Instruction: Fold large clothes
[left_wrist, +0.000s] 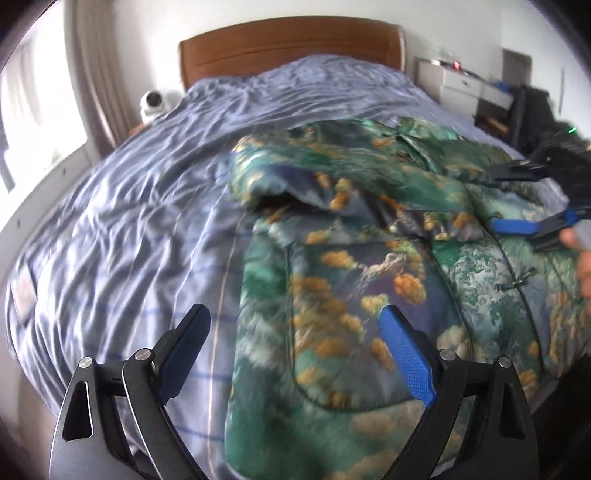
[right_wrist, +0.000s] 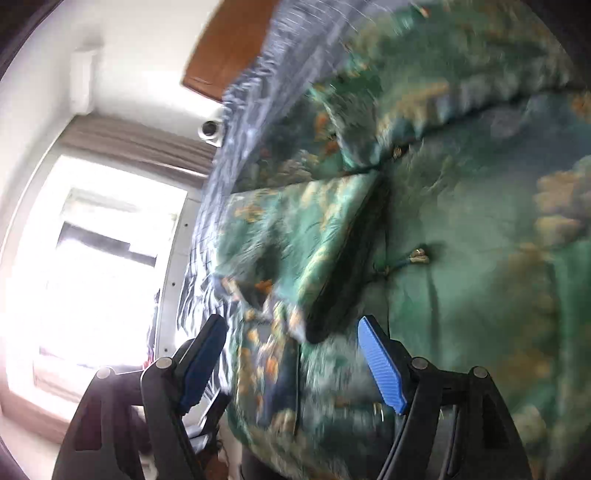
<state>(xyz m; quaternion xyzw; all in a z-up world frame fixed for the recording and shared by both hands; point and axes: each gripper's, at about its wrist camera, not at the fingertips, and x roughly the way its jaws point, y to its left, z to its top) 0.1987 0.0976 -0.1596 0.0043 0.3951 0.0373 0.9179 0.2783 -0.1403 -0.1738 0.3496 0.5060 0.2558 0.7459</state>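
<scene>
A padded green jacket (left_wrist: 369, 280) with an orange and cloud print lies spread on the bed, one sleeve (left_wrist: 332, 184) folded across its upper part. My left gripper (left_wrist: 293, 312) hovers open over the jacket's near left edge, nothing between its blue pads. At the right of the left wrist view my right gripper (left_wrist: 496, 201) stands open above the jacket, held by a hand (left_wrist: 583, 266). The right wrist view is rolled and blurred. It shows the right gripper (right_wrist: 291, 321) open over a folded flap of the jacket (right_wrist: 306, 229), gripping nothing.
A wrinkled blue-grey sheet (left_wrist: 129, 221) covers the bed up to a wooden headboard (left_wrist: 288, 44). A small white round device (left_wrist: 153, 103) sits beside the bed at the left. White drawers (left_wrist: 454, 85) and dark furniture (left_wrist: 532, 110) stand at the right. A bright window (right_wrist: 96, 258) is at the left.
</scene>
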